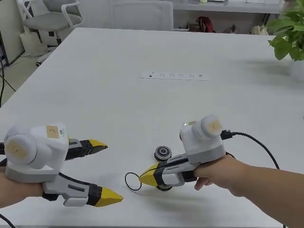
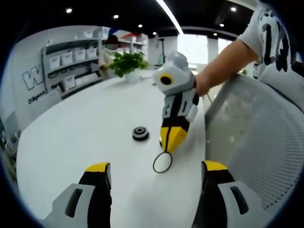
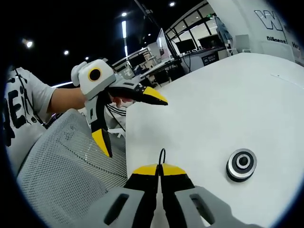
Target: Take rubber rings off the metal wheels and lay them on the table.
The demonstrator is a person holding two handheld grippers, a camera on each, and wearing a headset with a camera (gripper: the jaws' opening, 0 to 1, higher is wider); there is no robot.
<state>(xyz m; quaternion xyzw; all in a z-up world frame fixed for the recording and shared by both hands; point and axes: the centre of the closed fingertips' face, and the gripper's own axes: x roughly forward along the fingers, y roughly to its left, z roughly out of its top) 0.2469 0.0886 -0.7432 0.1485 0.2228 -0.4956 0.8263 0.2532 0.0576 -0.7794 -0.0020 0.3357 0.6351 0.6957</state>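
left gripper (image 1: 105, 169): lower left, jaws wide apart, empty
right gripper (image 1: 142, 178): bottom centre, pinching the ring (image 1: 133, 181) by its edge, low over the table (image 1: 142, 57)
wheel (image 1: 162, 153): just behind it
risk: thin pinch, so the ring may bounce away if let go high

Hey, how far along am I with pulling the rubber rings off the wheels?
Done: one rubber ring is free of any wheel. In hand: the right gripper has its fingers shut on that ring, low over the table, not released. The left gripper is open and empty. Left: lay the ring down, then check the metal wheel nearby; I cannot tell whether it wears a ring.
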